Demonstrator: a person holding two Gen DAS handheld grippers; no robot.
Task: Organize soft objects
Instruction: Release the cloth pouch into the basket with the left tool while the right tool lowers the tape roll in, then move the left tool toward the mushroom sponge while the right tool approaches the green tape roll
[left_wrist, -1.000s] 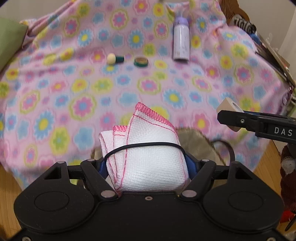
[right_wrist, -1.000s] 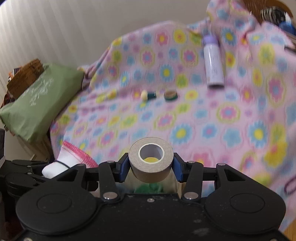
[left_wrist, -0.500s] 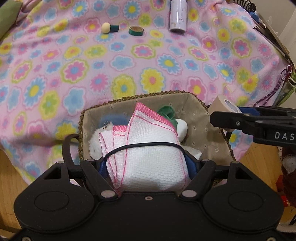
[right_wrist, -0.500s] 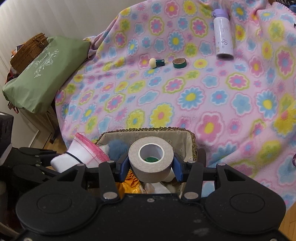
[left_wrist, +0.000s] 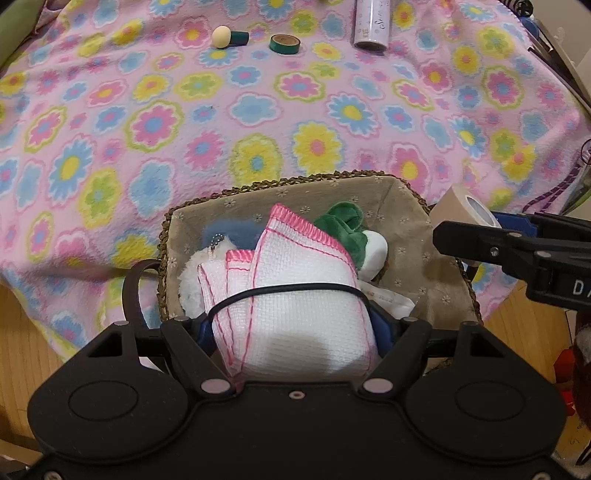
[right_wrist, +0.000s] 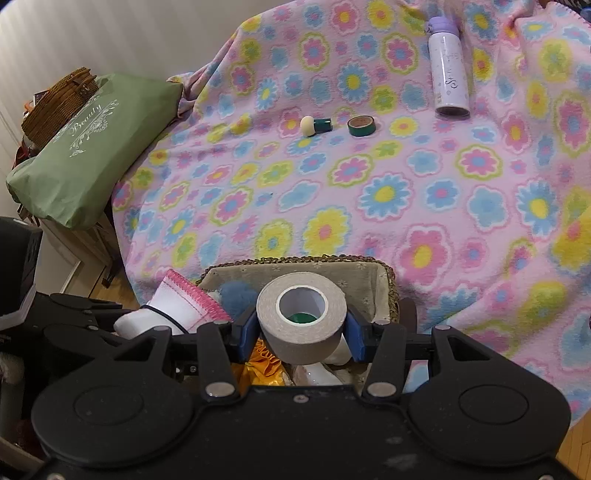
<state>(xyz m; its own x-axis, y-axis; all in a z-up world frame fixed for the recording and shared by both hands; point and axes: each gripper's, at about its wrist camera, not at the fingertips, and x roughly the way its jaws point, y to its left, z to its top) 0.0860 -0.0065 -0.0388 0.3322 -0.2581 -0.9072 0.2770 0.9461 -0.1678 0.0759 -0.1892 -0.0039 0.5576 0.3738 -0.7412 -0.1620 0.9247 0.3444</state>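
Observation:
My left gripper (left_wrist: 291, 325) is shut on a folded white cloth with pink stitched edges (left_wrist: 295, 295), bound by a black band. It hangs over a woven, fabric-lined basket (left_wrist: 413, 229) at the near edge of the flowered blanket. In the basket lie a green plush (left_wrist: 343, 225), a blue fluffy thing (left_wrist: 229, 232) and a white fluffy one (left_wrist: 192, 273). My right gripper (right_wrist: 301, 326) is shut on a beige tape roll (right_wrist: 301, 317), held above the same basket (right_wrist: 384, 280). The cloth (right_wrist: 177, 306) and left gripper show at that view's lower left.
On the flowered blanket (left_wrist: 184, 129) far from the basket lie a lilac bottle (right_wrist: 448, 70), a small green tape ring (right_wrist: 362, 125) and a cream-headed green stub (right_wrist: 314, 125). A green bag (right_wrist: 92, 147) and a wicker basket (right_wrist: 55, 103) sit left. Wooden floor lies below the blanket's edge.
Both views have tipped downward: the basket, barely seen a second ago, now lies in full view below both grippers. Cloth and tape stay gripped as before.

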